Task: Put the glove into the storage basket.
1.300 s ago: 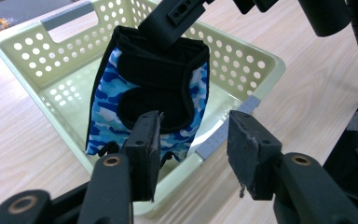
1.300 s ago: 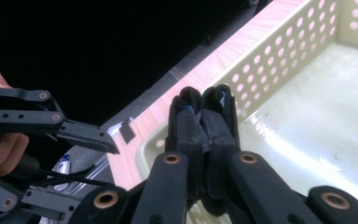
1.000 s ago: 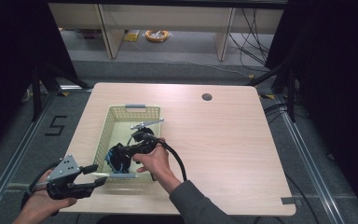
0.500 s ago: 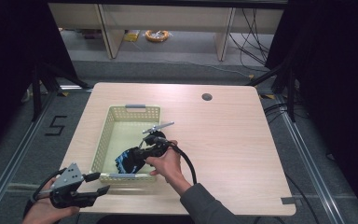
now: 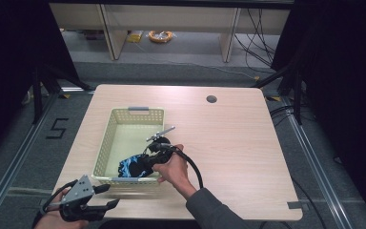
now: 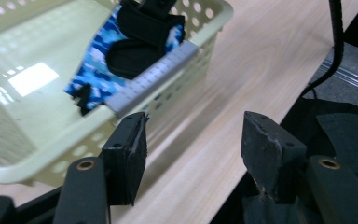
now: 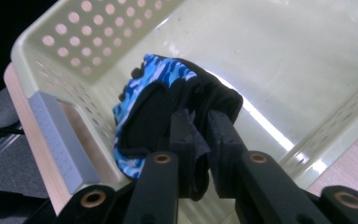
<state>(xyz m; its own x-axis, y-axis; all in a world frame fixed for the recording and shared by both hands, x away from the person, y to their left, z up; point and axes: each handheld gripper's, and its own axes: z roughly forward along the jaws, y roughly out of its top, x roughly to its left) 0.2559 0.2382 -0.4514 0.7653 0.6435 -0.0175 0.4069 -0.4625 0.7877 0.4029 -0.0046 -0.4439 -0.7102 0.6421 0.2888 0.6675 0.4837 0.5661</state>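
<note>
Fingertips of the right gripper (image 7: 200,135) pinch a black fold of the blue camouflage glove (image 7: 168,100), jaws just easing apart, cloth between them yet; glove lies at the near end of the perforated yellow basket (image 5: 124,117). Left gripper (image 6: 191,140) hangs half open, empty, off the table's near edge. Risk: fabric snagging a pad, so the glove lifts back out or drapes over the grey handle (image 7: 58,140). Pale wood table (image 5: 238,138); dark curtains, shelving behind.

glossy plastic basket (image 7: 242,42), seemingly cloth glove (image 7: 168,98)
</note>
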